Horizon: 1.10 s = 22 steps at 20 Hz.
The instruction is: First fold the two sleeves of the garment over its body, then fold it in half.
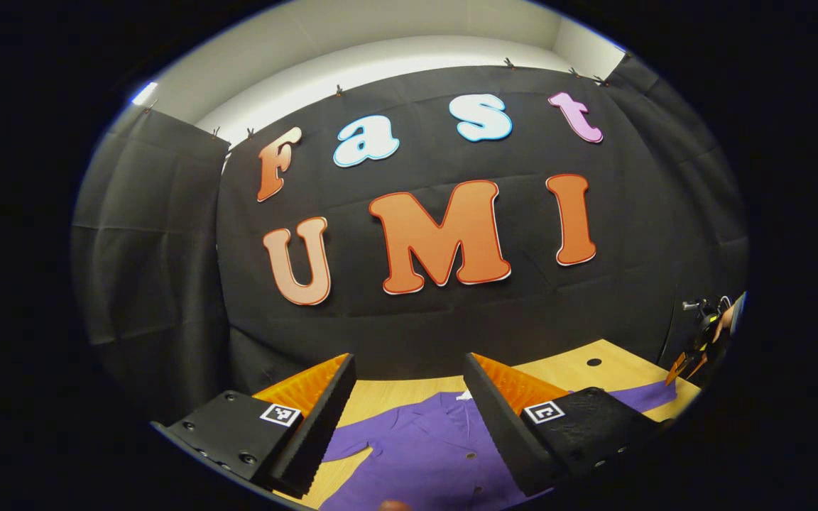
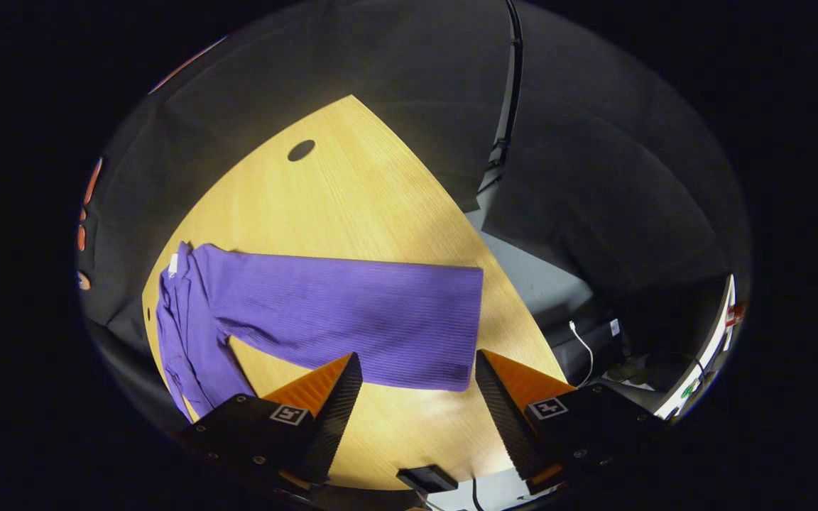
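I've got the left hand-held gripper (image 1: 409,411) held up above the near side of the tabletop (image 1: 593,376), its jaws wide apart with nothing between them, looking across the purple garment (image 1: 423,447) that lies flat with its buttoned front up. Over on the other side the right hand-held gripper (image 2: 416,419) is just as wide open and empty, poised above the sleeve (image 2: 352,319), which runs straight out across the tabletop (image 2: 352,184) toward its right edge, cuff end nearest my fingers. I reckon the sleeve is laid out flat like that so the cuff can be pinched cleanly and carried back over the body (image 2: 182,341), which sits bunched toward the left edge in the right gripper view. So nothing is folded yet by my reading; the first sleeve fold looks like the step in hand. In the left gripper view I can see the other gripper (image 1: 693,358) far off at the right corner. As for writing: a small white tag (image 2: 173,265) shows at the collar, too small to read, and each gripper carries a square black-and-white marker (image 2: 548,408), a pattern, not words.
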Tool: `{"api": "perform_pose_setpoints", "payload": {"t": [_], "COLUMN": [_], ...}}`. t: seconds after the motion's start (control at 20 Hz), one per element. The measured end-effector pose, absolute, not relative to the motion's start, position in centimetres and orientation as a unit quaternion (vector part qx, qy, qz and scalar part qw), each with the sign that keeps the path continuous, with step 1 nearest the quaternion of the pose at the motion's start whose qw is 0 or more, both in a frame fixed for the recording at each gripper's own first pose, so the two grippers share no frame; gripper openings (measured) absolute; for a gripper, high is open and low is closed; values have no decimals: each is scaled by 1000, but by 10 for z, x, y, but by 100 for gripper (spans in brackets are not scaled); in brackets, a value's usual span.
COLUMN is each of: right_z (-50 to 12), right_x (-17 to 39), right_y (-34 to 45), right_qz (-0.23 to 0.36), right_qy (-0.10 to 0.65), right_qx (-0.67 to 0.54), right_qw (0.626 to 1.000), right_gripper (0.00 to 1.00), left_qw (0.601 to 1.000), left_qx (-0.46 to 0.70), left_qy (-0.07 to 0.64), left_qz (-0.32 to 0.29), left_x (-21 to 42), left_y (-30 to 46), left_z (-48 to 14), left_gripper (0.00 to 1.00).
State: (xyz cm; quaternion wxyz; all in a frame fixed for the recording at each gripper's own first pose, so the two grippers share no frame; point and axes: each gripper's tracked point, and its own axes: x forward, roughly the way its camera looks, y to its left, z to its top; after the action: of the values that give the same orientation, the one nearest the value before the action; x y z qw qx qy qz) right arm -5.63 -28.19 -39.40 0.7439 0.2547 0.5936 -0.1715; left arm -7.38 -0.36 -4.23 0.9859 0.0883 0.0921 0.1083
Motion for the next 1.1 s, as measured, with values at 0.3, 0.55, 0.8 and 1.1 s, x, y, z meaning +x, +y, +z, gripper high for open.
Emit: {"api": "perform_pose_setpoints", "payload": {"t": [0.3, 0.55, 0.8, 1.1], "right_z": [-426, -442, -444, -424], "right_x": [-46, -45, -49, -35], "right_y": [-298, -303, -301, -290], "right_qz": [-191, -210, -223, -204], "right_qy": [601, 618, 633, 597], "right_qx": [286, 247, 213, 286], "right_qw": [721, 716, 710, 721], "right_gripper": [95, 92, 68, 4], "left_qw": [982, 980, 978, 981], "left_qx": [95, 99, 95, 92], "left_qy": [115, 125, 132, 127], "left_qz": [114, 121, 127, 111], "left_x": [-79, -77, -72, -64], "left_y": [-12, -13, -14, -21], "left_z": [-58, -62, -66, -66], "left_gripper": [98, 98, 98, 100]}}
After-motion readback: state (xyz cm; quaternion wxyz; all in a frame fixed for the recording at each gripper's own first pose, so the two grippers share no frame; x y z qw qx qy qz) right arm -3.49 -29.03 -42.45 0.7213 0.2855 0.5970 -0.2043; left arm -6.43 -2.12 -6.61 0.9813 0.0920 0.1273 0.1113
